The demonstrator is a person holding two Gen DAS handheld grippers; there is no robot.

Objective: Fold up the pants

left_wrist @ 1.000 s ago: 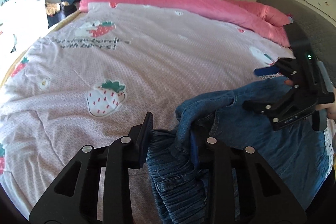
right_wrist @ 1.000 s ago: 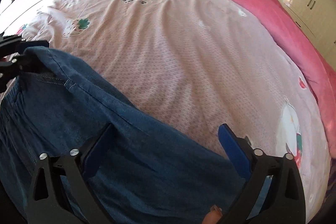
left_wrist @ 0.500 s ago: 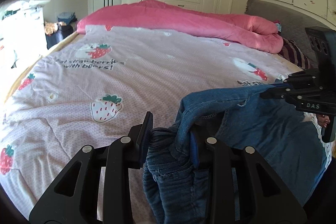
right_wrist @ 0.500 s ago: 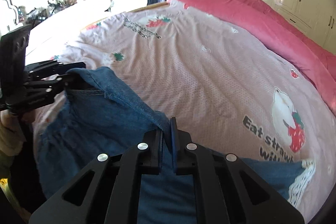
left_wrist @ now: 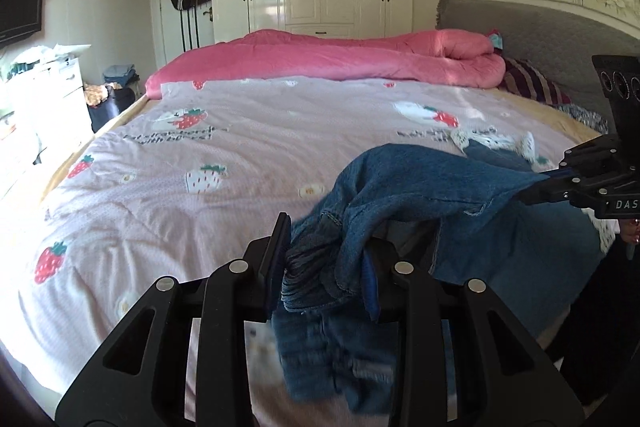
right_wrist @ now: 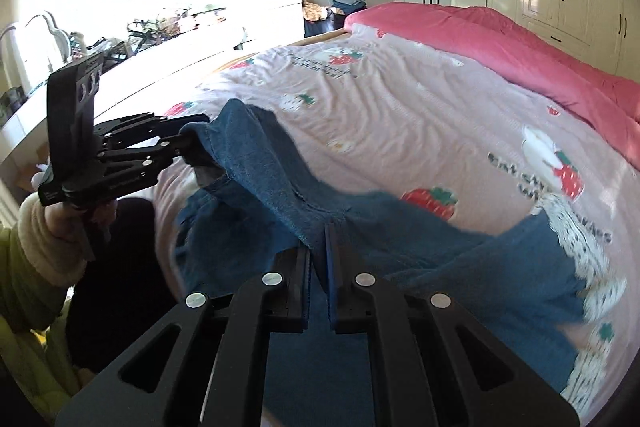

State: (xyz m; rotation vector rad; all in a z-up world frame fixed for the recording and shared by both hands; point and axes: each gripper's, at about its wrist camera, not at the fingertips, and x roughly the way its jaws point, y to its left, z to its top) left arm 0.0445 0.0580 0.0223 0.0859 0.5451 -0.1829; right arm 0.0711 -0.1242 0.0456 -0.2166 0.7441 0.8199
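since the earlier frame the right gripper (right_wrist: 320, 259) has clamped the blue denim pants (right_wrist: 272, 171); left gripper (left_wrist: 324, 263) grips their bunched waistband, lifted over the pink strawberry-print quilt's (left_wrist: 248, 163) near edge.

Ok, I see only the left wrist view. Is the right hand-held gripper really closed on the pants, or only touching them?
Observer: Closed. The right hand-held gripper pinches a fold of the denim pants between its pads.
Operator: Does the far end of the pants hang free?
Observer: No, the white spotted hem trim appears to lie on the bedspread.
Operator: How does my own grip look from outside?
Observer: The left hand-held gripper holds a pants edge raised above the bed.
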